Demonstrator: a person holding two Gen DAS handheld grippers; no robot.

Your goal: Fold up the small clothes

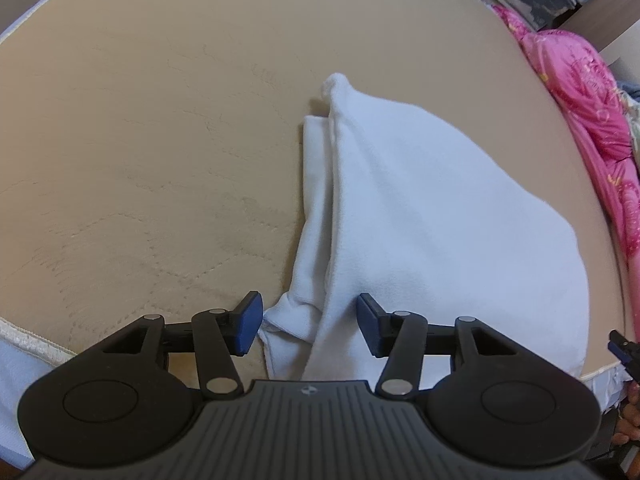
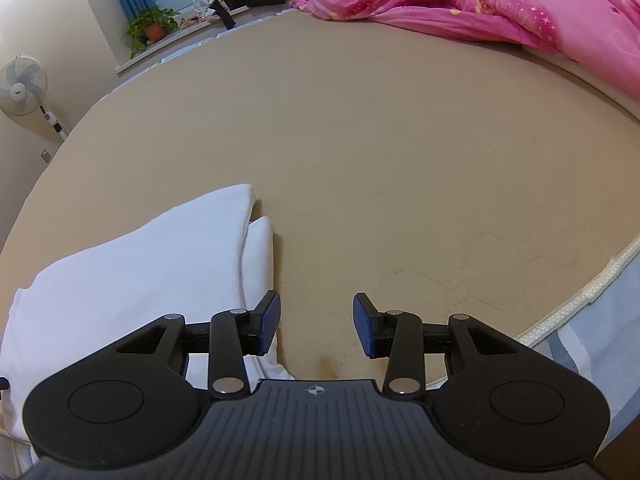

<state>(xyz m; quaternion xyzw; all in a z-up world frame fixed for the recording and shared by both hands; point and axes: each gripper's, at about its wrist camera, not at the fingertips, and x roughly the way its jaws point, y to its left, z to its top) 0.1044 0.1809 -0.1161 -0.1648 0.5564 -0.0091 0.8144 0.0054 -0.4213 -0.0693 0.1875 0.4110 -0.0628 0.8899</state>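
Observation:
A white garment point(image 1: 420, 208) lies folded lengthwise on the tan mattress point(image 1: 140, 140), with a narrower layer sticking out along its left side. My left gripper point(image 1: 310, 322) hangs open just above the garment's near end; cloth lies below the gap and neither blue pad presses on it. In the right wrist view the same white garment point(image 2: 132, 272) sits at the lower left. My right gripper point(image 2: 316, 326) stands open over bare mattress point(image 2: 380, 160) just right of the garment's edge, with nothing between its fingers. Its left fingertip point(image 2: 268, 320) overlaps the cloth's edge in the picture.
A crumpled pink quilt point(image 2: 520, 4) lies along the far right side of the bed. The mattress's piped edge point(image 2: 580, 296) runs at the near right. A fan point(image 2: 22, 86), a potted plant point(image 2: 152, 28) and a cluttered window sill stand beyond the bed.

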